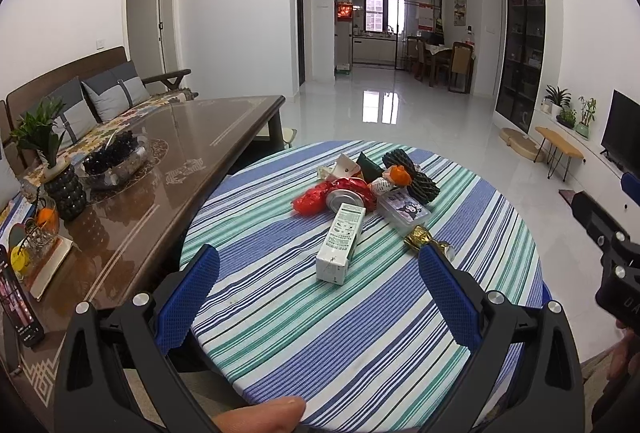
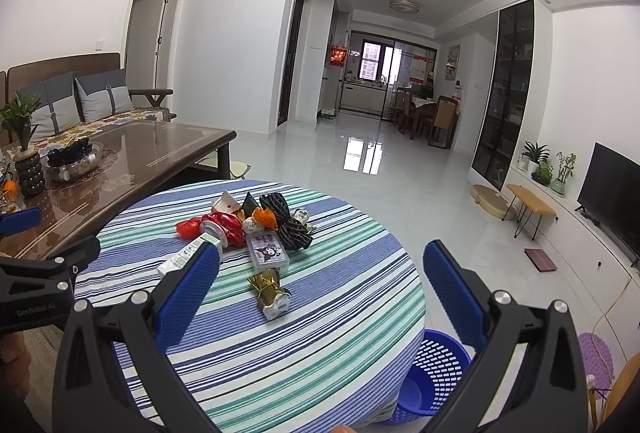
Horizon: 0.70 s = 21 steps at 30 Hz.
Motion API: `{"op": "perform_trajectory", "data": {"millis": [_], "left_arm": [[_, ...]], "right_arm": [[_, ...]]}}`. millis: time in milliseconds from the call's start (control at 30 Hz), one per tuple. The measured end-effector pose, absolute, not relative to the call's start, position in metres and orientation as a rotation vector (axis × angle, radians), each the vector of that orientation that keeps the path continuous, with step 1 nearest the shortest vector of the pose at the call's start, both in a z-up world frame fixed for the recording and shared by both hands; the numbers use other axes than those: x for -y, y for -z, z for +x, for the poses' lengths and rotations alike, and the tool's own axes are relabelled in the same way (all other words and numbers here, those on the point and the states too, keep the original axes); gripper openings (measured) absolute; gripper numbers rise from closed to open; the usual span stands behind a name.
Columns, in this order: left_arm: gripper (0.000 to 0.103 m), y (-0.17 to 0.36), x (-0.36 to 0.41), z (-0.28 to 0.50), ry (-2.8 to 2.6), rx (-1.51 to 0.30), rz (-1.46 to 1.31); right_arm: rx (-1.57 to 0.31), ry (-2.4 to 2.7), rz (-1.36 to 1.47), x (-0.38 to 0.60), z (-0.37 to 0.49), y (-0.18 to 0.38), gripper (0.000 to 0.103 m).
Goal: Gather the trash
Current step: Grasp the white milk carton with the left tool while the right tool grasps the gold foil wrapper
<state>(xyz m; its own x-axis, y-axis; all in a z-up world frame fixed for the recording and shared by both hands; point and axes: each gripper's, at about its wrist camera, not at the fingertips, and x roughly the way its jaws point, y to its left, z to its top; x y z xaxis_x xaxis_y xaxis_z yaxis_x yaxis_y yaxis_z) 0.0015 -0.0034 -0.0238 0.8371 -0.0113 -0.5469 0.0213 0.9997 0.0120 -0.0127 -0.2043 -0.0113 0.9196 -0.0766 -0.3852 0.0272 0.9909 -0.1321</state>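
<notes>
A pile of trash lies on the round striped table point(image 1: 360, 333): a white and green carton point(image 1: 340, 245), a red wrapper point(image 1: 320, 195) around a can, a clear plastic box with a cartoon point(image 1: 404, 211), black foam netting point(image 1: 412, 173), and a gold wrapper point(image 1: 424, 239). My left gripper point(image 1: 318, 259) is open and empty, just short of the carton. My right gripper point(image 2: 322, 257) is open and empty above the table's near right; the gold wrapper point(image 2: 270, 291) lies between its fingers. A blue mesh basket point(image 2: 436, 369) stands on the floor by the table.
A brown glass-topped coffee table point(image 1: 160, 169) with a fruit bowl point(image 1: 116, 157) and plant vase stands left, touching the round table. A sofa sits behind it. White tiled floor stretches ahead. A small bench point(image 2: 530, 205) and a TV point(image 2: 612, 193) are at the right.
</notes>
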Motion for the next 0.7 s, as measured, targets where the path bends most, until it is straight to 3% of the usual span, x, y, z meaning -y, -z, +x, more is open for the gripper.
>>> {"op": "perform_trajectory", "data": {"millis": [400, 700], "left_arm": [[0.098, 0.042, 0.013, 0.022, 0.073, -0.638, 0.08], [0.098, 0.085, 0.008, 0.057, 0.092, -0.748, 0.066]], "right_arm": [[-0.414, 0.053, -0.108, 0.21, -0.005, 0.019, 0.098], [-0.469, -0.013, -0.065, 0.217, 0.02, 0.052, 0.098]]}}
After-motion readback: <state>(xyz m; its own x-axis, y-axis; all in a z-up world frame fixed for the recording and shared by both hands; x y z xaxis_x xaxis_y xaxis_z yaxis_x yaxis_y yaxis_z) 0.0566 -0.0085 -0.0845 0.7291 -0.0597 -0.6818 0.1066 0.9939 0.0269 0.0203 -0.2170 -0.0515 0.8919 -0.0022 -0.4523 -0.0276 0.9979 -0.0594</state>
